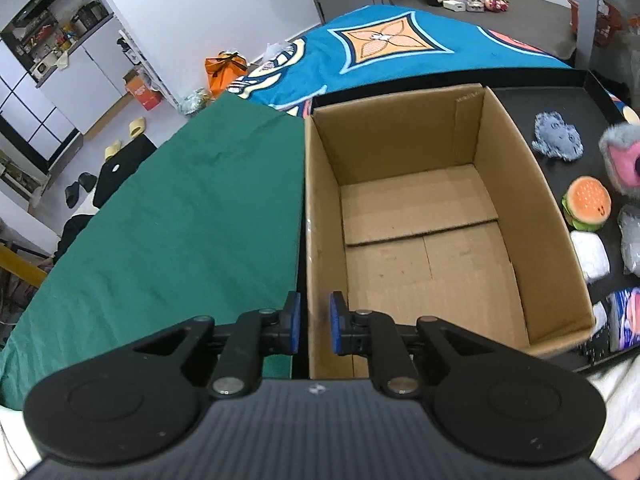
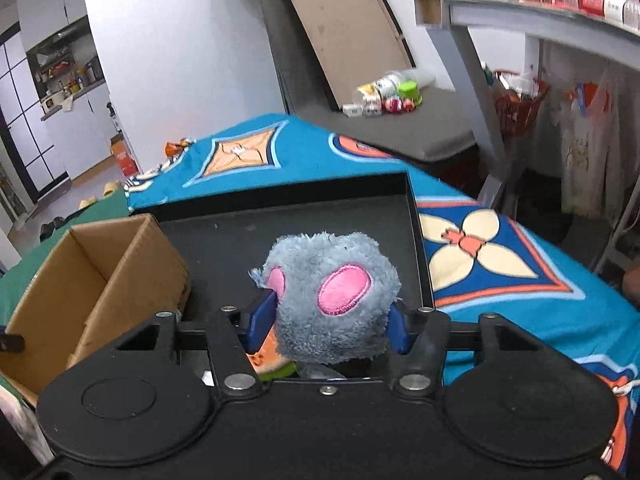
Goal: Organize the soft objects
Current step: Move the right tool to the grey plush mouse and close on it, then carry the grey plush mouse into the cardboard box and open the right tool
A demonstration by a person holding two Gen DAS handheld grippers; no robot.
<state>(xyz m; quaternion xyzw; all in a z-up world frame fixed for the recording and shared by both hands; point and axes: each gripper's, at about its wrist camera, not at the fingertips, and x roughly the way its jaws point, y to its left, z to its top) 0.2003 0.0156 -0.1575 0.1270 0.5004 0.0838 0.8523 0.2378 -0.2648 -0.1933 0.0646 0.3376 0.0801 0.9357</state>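
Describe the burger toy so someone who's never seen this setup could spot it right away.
Find the open cardboard box; a black tray lies against its right side. The burger toy sits on the tray close to the box's right wall, just nearer than a flat blue-grey plush. It alone is round with an orange bun and a green layer; its neighbours are grey or white.

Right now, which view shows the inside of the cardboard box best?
The left wrist view: it looks down into the box, showing its whole bare floor and all the walls. The right wrist view shows only a corner of the box, with the floor hidden.
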